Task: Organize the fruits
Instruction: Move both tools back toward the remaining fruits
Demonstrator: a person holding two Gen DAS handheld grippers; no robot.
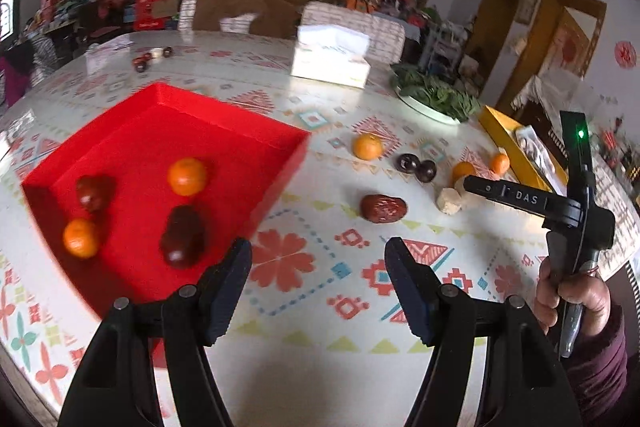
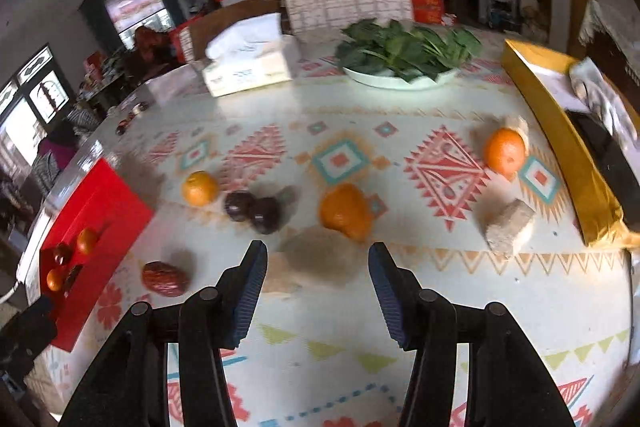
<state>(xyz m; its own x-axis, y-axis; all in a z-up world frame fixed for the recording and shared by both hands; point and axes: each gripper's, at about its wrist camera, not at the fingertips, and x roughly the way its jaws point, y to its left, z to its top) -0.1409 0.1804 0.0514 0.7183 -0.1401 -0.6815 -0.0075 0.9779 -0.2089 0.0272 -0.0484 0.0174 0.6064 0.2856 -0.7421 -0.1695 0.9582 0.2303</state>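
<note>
A red tray on the patterned table holds two oranges and two dark red fruits. My left gripper is open and empty, just right of the tray's near corner. Loose on the cloth lie a red date, two dark plums and several oranges. My right gripper is open and empty, hovering just short of an orange. The right view also shows the plums, the date, another orange and the tray.
A tissue box, a white plate of green leaves and a yellow box stand toward the far and right sides. A pale beige chunk lies near the yellow box. Chairs stand behind the table.
</note>
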